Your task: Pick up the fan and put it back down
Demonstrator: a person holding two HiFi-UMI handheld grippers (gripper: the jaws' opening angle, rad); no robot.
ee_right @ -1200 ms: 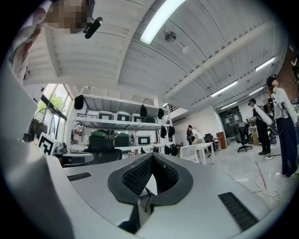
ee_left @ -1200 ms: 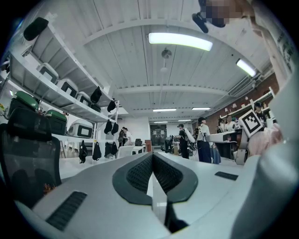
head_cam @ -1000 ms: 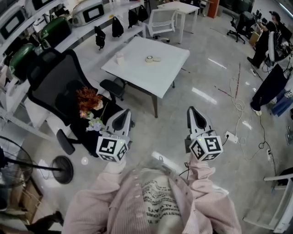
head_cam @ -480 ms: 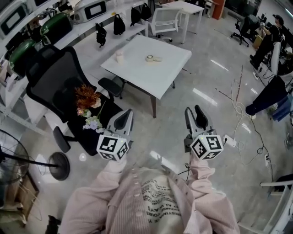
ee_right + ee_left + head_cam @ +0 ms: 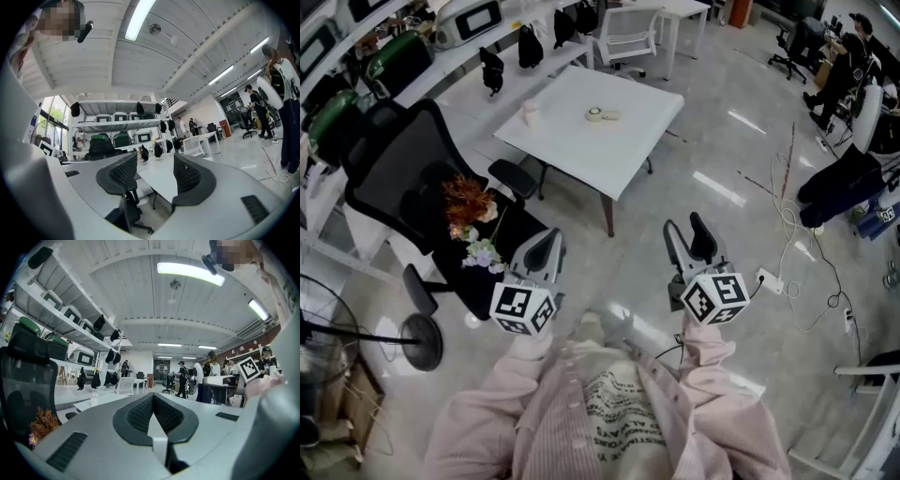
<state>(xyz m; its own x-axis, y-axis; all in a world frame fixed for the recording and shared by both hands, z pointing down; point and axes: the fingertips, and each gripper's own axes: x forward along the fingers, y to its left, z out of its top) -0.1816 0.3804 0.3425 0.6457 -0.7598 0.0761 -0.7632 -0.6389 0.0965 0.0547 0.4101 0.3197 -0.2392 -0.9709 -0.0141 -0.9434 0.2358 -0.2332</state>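
**Fan standing off to the left, both claws facing the wrong way**

The fan (image 5: 420, 343) is standing on the floor at the near left of the scene, just left of the black chair (image 5: 398, 183). Its round base is lying nearest the person. Its pole (image 5: 356, 335) is running from that base out to the left edge of the head view, where the top part is being cut off. Judging from the steep downward look of that camera, the pole is most likely standing upright, so its long axis is running floor to ceiling rather than lying along the floor.

Neither claw is facing it. The left gripper (image 5: 546, 251) is pointing level toward the far side, at the white table (image 5: 609, 131), with its jaws pressed together and nothing between them. The right gripper (image 5: 686, 232) is pointing the same way. Its jaws are opening, already standing wide apart, and only the floor and table are showing through the gap. The fan is not appearing in the left gripper view or the right gripper view.

The fan is lying well to the left of both claws and slightly nearer than their tips. The left gripper is the closer of the two, with the chair's seat and the flowers (image 5: 469, 202) on it sitting just beside its tips. Reaching the pole is probably calling for a turn to the left, and the shut left claw is needing to spread before it can take the pole.
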